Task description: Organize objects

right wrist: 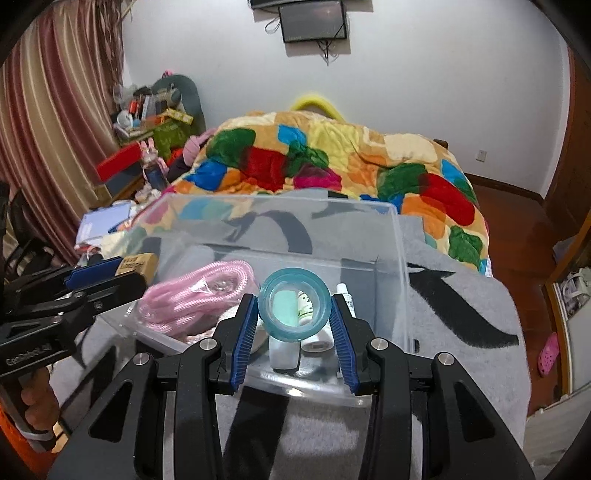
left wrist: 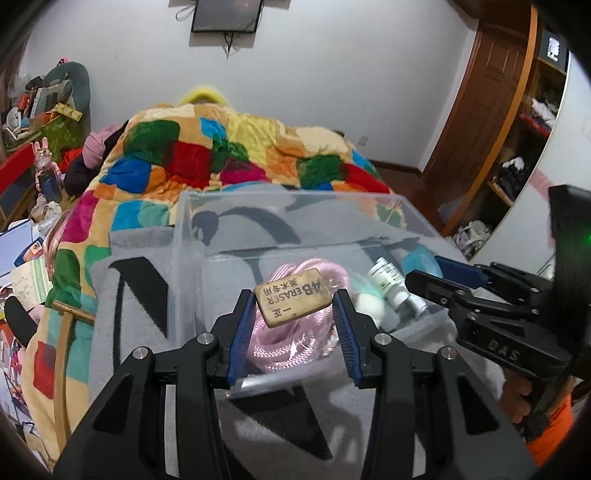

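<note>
Gripping a worn tan eraser (left wrist: 293,298) by its short ends, the left gripper (left wrist: 293,314) has its ribbed blue pads closed partway onto the block, which hangs tilted above a clear plastic bin (left wrist: 192,236). Black print reading "4B ERASER" runs across the eraser's scuffed face. Below it in the bin lie a coil of braided pink cord (left wrist: 291,332), a white fluffy ball (left wrist: 365,304) and a small white bottle (left wrist: 388,284). The bin sits on a grey fleece blanket (left wrist: 140,302) with large black lettering, spread over a patchwork quilt (left wrist: 221,147) on a bed. From the right wrist, the right gripper (right wrist: 293,314) pinches a glossy teal tape roll (right wrist: 293,312) edge-on between its pads, held over the bin's near right corner with white bottles (right wrist: 317,339) visible through and beneath its hole. The pink cord (right wrist: 195,295) fills the bin's left side. Striped curtains (right wrist: 55,129) hang at left, and a dark screen (right wrist: 313,20) is mounted on the white wall.
</note>
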Demonstrator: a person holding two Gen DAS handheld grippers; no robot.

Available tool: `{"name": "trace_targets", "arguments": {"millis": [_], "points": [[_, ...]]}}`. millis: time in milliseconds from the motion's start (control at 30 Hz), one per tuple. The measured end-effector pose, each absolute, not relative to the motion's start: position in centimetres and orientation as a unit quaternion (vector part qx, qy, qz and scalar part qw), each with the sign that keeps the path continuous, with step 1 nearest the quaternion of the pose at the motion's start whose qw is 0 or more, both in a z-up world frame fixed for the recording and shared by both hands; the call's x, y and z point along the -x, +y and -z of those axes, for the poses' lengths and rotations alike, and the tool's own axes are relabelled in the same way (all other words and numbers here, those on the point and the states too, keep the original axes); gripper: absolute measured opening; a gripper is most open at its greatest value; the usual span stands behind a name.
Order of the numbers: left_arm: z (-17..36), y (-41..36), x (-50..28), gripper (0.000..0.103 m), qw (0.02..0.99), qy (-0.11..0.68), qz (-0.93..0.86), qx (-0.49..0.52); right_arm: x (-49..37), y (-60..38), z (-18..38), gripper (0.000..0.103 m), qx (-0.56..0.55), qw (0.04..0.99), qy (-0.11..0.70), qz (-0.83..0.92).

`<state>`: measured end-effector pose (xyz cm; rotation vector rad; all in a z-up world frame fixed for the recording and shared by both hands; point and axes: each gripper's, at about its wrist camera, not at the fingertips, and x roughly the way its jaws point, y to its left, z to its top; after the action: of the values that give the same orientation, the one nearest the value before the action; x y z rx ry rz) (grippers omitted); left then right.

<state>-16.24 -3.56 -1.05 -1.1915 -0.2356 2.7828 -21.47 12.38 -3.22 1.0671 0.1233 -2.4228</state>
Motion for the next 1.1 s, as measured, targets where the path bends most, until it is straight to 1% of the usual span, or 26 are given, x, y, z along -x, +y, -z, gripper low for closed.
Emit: {"name": "trace_targets", "arguments": {"millis": [133,167,300,433,467,567,633,667,733,800,833,867,900,1100], "points": [[1.5,-3.2,16.3,0.045,0.043,-0.064,-0.918,0.388,21.4,11.8,3.8,0.037,-0.397,0.251,0.058,0.881],[1.4,-3.2,16.1,0.047,0.047,-0.064,-0.918,0.388,21.3,11.7,3.8,0.037,-0.394,0.248,0.062,0.883],[0.6,-2.9,15.3,0.048,0.053,-0.056,-0.923,0.377,20.9,12.1,3.4,0.038,-0.392,0.254,0.057,0.882],[-0.8,-2.5,13.6,0.049,0.056,-0.041,-0.933,0.353,19.6,12.4,2.3,0.043,-0.376,0.262,0.052,0.887],[-1.1,-2.4,13.1,0.051,0.057,-0.037,-0.935,0.347,19.2,12.4,2.1,0.044,-0.372,0.264,0.052,0.888],[-1.9,-1.9,11.4,0.058,0.058,-0.028,-0.943,0.325,17.7,12.9,1.2,0.051,-0.35,0.27,0.053,0.895],[-2.1,-1.5,10.6,0.061,0.057,-0.023,-0.947,0.315,16.4,13.4,0.7,0.064,-0.333,0.271,0.047,0.902],[-2.2,-1.3,10.1,0.064,0.059,-0.02,-0.949,0.31,16.0,13.6,0.6,0.066,-0.327,0.271,0.044,0.904],[-2.3,-1.1,9.3,0.07,0.061,-0.019,-0.951,0.303,15.0,14.0,0.4,0.073,-0.316,0.269,0.036,0.909],[-2.3,-0.8,8.6,0.081,0.061,-0.019,-0.952,0.298,14.3,14.5,0.5,0.077,-0.313,0.267,0.028,0.911],[-2.2,-0.8,8.2,0.084,0.061,-0.021,-0.953,0.296,14.0,14.7,0.6,0.079,-0.312,0.267,0.025,0.911],[-2.1,-0.8,8.0,0.089,0.061,-0.025,-0.954,0.293,13.6,14.9,0.8,0.079,-0.312,0.266,0.024,0.912],[-2.0,-0.9,7.7,0.09,0.061,-0.029,-0.954,0.291,13.3,15.0,1.0,0.08,-0.311,0.264,0.026,0.913],[-0.4,-1.2,7.4,0.091,0.053,-0.044,-0.952,0.297,12.7,15.7,2.2,0.08,-0.316,0.251,0.02,0.915]]}}
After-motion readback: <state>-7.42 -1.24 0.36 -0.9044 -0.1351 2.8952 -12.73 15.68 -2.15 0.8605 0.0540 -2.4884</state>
